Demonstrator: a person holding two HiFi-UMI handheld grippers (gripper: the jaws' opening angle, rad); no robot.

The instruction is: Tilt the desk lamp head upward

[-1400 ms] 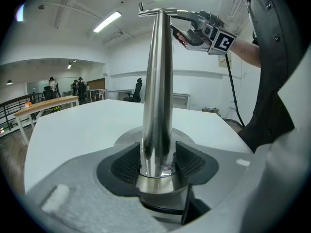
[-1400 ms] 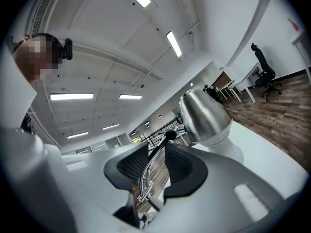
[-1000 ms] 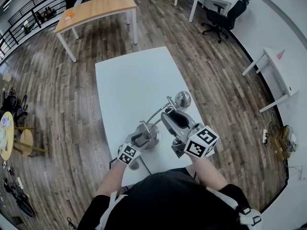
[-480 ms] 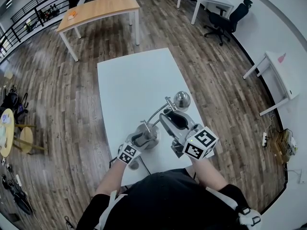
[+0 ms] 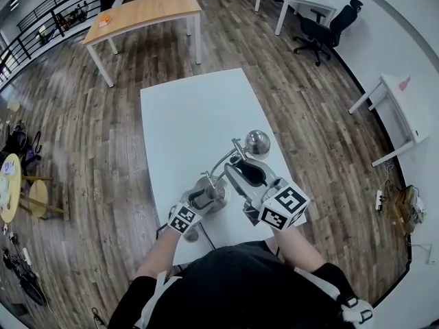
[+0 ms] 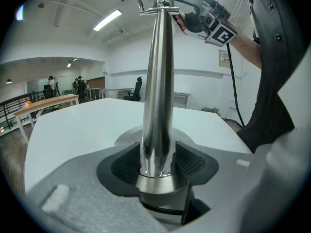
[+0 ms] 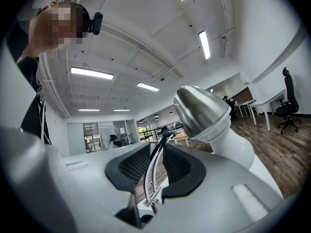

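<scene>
A chrome desk lamp stands at the near end of the white table (image 5: 185, 115). Its round base (image 5: 209, 196) carries an upright post (image 6: 158, 96). My left gripper (image 6: 158, 161) is shut on that post just above the base. A thin two-rod arm (image 7: 154, 169) rises to the domed lamp head (image 5: 258, 142), whose chrome shade (image 7: 199, 108) sits on a white neck. My right gripper (image 7: 156, 166) has just been closing. The rods run between its pads and fill the gap, just below the head. In the head view this gripper (image 5: 241, 162) reaches in from the right.
The table's right edge lies close beside the lamp head. A wooden table (image 5: 137, 12) stands farther off. An office chair (image 5: 322, 22) and a white desk (image 5: 405, 101) are to the right, and small round tables (image 5: 10, 184) to the left on the wood floor.
The right gripper has rolled a little on the lamp arm, so its marker cube shows a different face. The left gripper and the base have stayed put.
</scene>
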